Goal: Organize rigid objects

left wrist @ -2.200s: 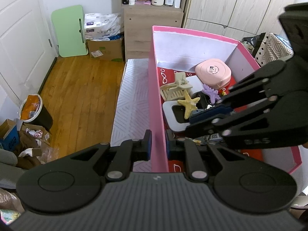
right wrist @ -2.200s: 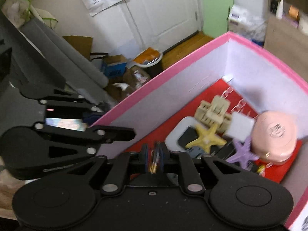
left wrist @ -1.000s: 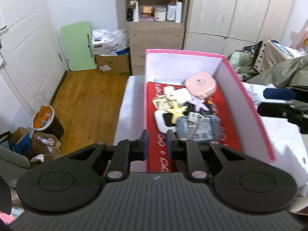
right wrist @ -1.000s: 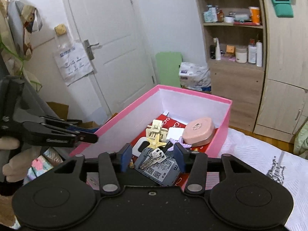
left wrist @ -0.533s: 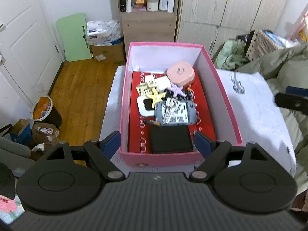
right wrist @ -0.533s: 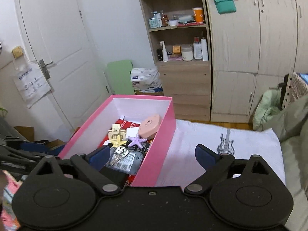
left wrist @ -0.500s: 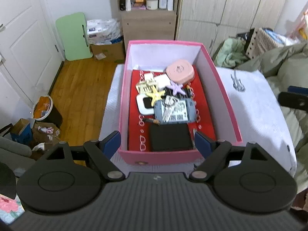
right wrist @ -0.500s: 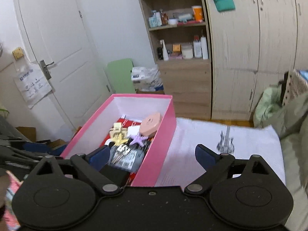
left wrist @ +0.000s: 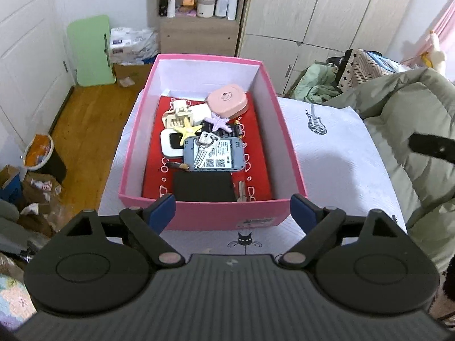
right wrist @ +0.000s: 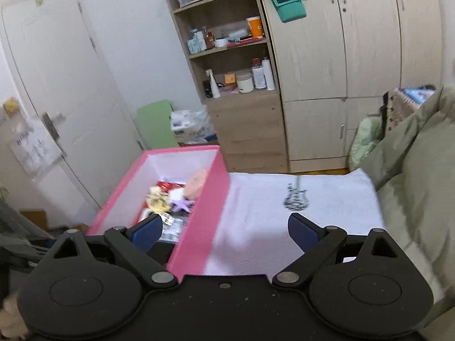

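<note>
The pink box (left wrist: pixel 212 216) sits on the bed (left wrist: pixel 335 153), full of small hard items: keys (left wrist: pixel 203 149) on a grey device (left wrist: pixel 224 156), a pink case (left wrist: pixel 227 103) at the box's far end, a black slab (left wrist: pixel 203 186) at its near wall. Light cardboard, likely flexing, so best gripped by its rim. Both the left hand-held gripper (left wrist: pixel 231 213) and the right hand-held gripper (right wrist: pixel 224 233) have just spread wide and hold nothing. The right view is blurred; the box's near wall hides its floor.

box contents (right wrist: pixel 170 196) blurred, perhaps keys
</note>
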{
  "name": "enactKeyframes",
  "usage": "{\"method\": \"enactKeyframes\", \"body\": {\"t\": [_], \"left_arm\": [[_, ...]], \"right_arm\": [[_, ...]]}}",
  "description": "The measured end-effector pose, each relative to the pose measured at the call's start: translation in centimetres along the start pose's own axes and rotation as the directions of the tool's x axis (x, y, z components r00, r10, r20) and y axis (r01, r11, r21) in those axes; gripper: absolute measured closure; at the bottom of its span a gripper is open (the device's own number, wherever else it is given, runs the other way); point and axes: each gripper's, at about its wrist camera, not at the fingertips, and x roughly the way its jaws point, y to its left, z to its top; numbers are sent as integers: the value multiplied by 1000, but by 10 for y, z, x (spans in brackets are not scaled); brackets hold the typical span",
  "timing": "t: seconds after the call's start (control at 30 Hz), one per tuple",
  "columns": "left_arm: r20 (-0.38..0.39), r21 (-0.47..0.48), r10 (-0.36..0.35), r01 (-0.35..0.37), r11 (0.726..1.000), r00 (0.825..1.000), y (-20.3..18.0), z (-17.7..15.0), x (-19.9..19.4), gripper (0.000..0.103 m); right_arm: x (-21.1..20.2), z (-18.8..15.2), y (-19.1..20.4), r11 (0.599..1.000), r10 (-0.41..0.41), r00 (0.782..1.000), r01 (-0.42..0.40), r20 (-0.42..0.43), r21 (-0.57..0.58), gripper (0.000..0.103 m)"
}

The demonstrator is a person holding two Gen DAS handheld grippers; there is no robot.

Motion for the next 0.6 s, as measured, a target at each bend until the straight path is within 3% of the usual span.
{"method": "enactKeyframes", "body": {"t": [0.1, 0.23, 0.37, 0.6], "left_arm": [[15, -8, 26, -26, 1000, 1000, -7, -1, 1, 11], [6, -36, 50, -50, 998, 999, -12, 0, 8, 11], [8, -6, 140, -140, 990, 990, -21, -1, 15, 11], [-6, 7, 134, -134, 991, 991, -31, -8, 13, 11]], "right_arm": [[7, -3, -6, 999, -30, 998, 31, -46, 18, 6], [7, -9, -13, 994, -84, 996, 86, -37, 60, 5], [7, -16, -14, 994, -52, 995, 60, -88, 92, 2], [0, -26, -6, 990, -117, 988, 124, -97, 71, 2]]}}
